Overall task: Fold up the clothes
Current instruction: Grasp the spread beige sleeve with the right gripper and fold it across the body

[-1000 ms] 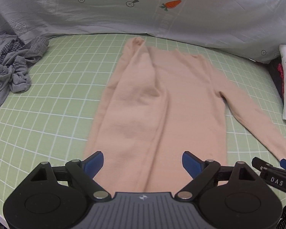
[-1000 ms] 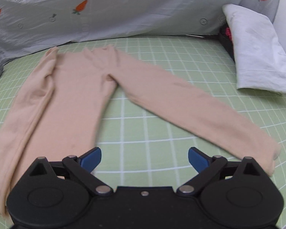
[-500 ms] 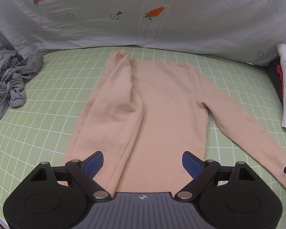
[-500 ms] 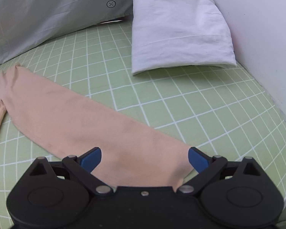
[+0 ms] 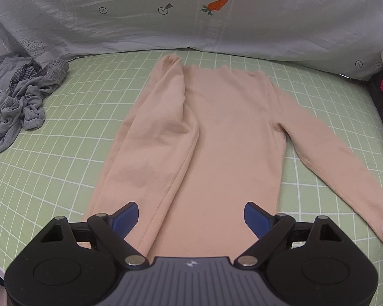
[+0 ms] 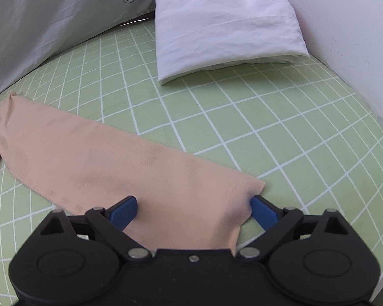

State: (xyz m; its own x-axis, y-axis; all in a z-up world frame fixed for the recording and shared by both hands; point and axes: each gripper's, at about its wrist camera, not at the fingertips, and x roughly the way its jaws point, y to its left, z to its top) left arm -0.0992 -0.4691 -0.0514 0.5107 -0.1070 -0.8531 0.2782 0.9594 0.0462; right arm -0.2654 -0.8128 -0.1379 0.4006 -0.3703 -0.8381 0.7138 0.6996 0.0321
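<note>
A peach long-sleeved shirt (image 5: 227,132) lies flat on the green checked sheet (image 5: 63,140). Its left sleeve (image 5: 163,127) is folded along the body, and its right sleeve (image 5: 332,153) stretches out to the right. My left gripper (image 5: 190,211) hovers open over the hem, pads clear of the cloth. My right gripper (image 6: 192,204) sits over the cuff end of that right sleeve (image 6: 115,165). Its jaws are closing with the cuff lying between them. The right pad (image 6: 260,210) touches the cuff's edge and the cloth puckers slightly there.
A heap of grey clothes (image 5: 15,97) lies at the left of the bed. A grey carrot-print quilt (image 5: 191,17) runs along the back. A white pillow (image 6: 222,25) rests by the white wall (image 6: 357,38) on the right. The bed's edge shows at lower left.
My right gripper swept right along the sleeve to its cuff, dropped lower, and its jaws narrowed. The left gripper drew back slightly, so more of the shirt shows.
</note>
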